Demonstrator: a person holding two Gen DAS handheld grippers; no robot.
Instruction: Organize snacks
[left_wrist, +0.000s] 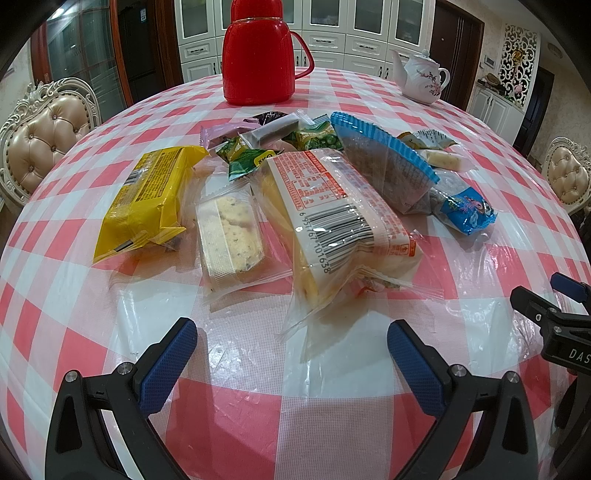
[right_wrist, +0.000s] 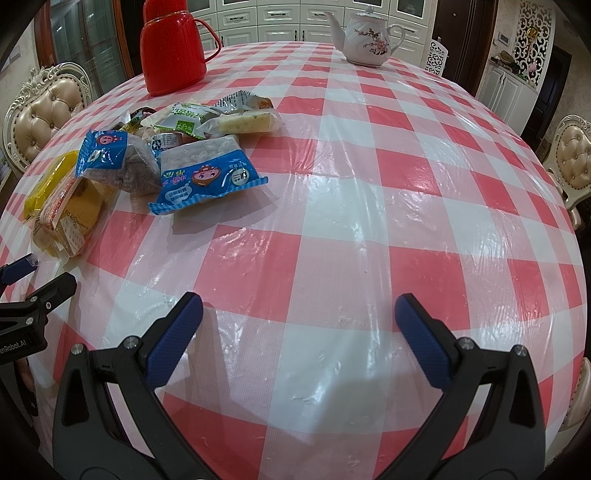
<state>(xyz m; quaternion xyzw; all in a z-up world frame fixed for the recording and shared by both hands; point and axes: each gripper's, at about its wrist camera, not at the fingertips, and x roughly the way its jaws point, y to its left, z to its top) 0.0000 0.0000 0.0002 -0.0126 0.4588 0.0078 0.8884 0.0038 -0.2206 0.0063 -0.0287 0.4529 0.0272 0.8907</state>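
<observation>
From the left wrist, the left gripper (left_wrist: 291, 343) hangs wide and empty over the checked table (left_wrist: 332, 424); the snack pile (left_wrist: 280, 177) lies on the near side of the red flask (left_wrist: 258, 55); in it the barcode pack (left_wrist: 332, 221) lies nearest, the clear biscuit pack (left_wrist: 232, 229) just beside it, the yellow pack (left_wrist: 147, 199) beyond that; a teapot (left_wrist: 421, 79) stands well apart from the flask. From the right wrist, the right gripper (right_wrist: 299, 325) is also wide, holding nothing; the pile (right_wrist: 166, 147) lies on the near side of the flask (right_wrist: 171, 51), a blue pack (right_wrist: 210, 177) at its near edge.
</observation>
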